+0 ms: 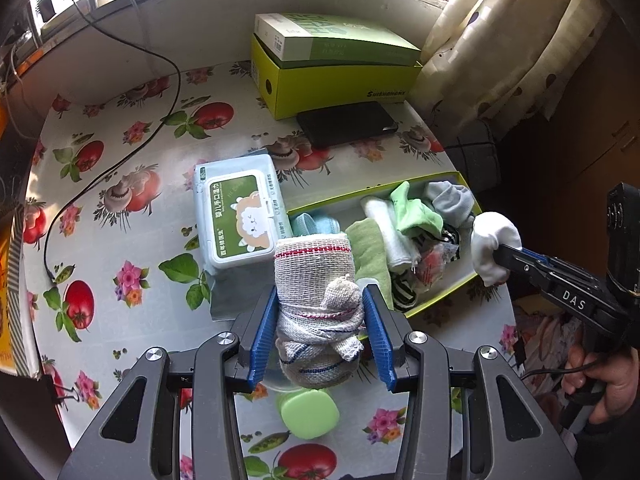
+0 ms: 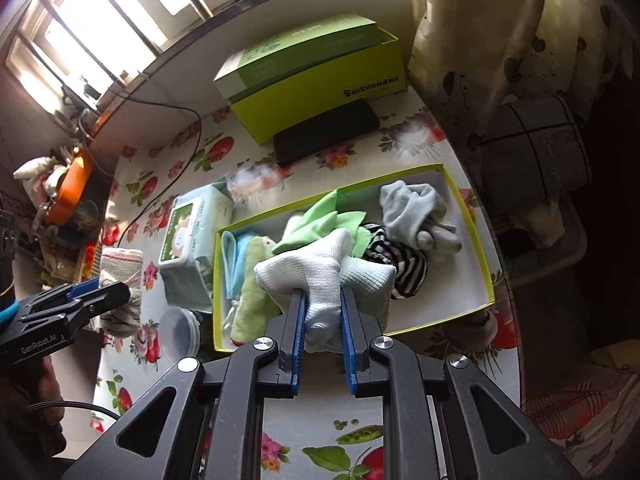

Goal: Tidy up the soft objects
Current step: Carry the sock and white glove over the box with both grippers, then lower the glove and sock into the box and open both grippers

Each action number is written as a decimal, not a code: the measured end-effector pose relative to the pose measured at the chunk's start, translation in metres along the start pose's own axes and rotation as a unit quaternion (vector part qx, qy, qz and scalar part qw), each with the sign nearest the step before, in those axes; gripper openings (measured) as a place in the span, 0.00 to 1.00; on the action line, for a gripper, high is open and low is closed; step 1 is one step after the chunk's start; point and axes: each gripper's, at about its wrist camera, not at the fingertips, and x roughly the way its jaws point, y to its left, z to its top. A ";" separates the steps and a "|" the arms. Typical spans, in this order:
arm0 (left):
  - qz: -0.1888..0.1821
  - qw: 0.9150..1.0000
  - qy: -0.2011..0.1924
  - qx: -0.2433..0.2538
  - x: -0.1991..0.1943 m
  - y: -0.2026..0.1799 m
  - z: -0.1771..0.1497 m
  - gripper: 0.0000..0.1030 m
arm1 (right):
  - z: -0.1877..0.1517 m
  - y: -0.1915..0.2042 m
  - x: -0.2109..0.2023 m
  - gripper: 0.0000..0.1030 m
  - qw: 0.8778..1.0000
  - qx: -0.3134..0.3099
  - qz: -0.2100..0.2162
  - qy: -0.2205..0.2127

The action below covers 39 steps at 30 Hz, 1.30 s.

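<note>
My left gripper (image 1: 320,300) is shut on a knotted grey-white cloth bundle (image 1: 316,292) with red and blue stripes, held above the table left of the open yellow-green box (image 1: 440,300). The bundle also shows in the right wrist view (image 2: 120,280). My right gripper (image 2: 323,296) is shut on a white sock (image 2: 316,276), held over the box's (image 2: 472,236) near side. From the left wrist view the white sock (image 1: 494,244) hangs at the box's right end. Inside the box lie a green cloth (image 2: 332,216), a grey sock (image 2: 416,212), a striped piece (image 2: 400,264) and blue cloths (image 2: 236,256).
A wet-wipes pack (image 1: 236,216) lies left of the box. A larger yellow-green box (image 1: 336,76) and a black flat case (image 1: 346,122) sit at the back. A green-lidded jar (image 1: 310,412) stands under my left gripper. A black cable (image 1: 120,156) crosses the flowered tablecloth. A curtain (image 1: 512,40) hangs at right.
</note>
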 end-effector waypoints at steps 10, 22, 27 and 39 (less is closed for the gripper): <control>-0.004 1.000 0.006 0.013 0.008 -0.011 0.008 0.43 | 0.012 -0.047 0.020 0.15 0.999 0.035 -0.030 0.010; -0.009 1.000 0.019 0.022 0.021 -0.020 0.017 0.43 | 0.016 -0.072 0.064 0.16 0.996 0.043 -0.055 0.056; -0.020 0.999 0.029 0.032 0.031 -0.029 0.022 0.43 | 0.014 -0.071 0.066 0.16 0.996 0.032 -0.043 0.069; -0.058 0.993 0.056 0.083 0.063 -0.069 0.035 0.43 | 0.009 -0.058 0.033 0.38 0.999 0.032 -0.027 0.025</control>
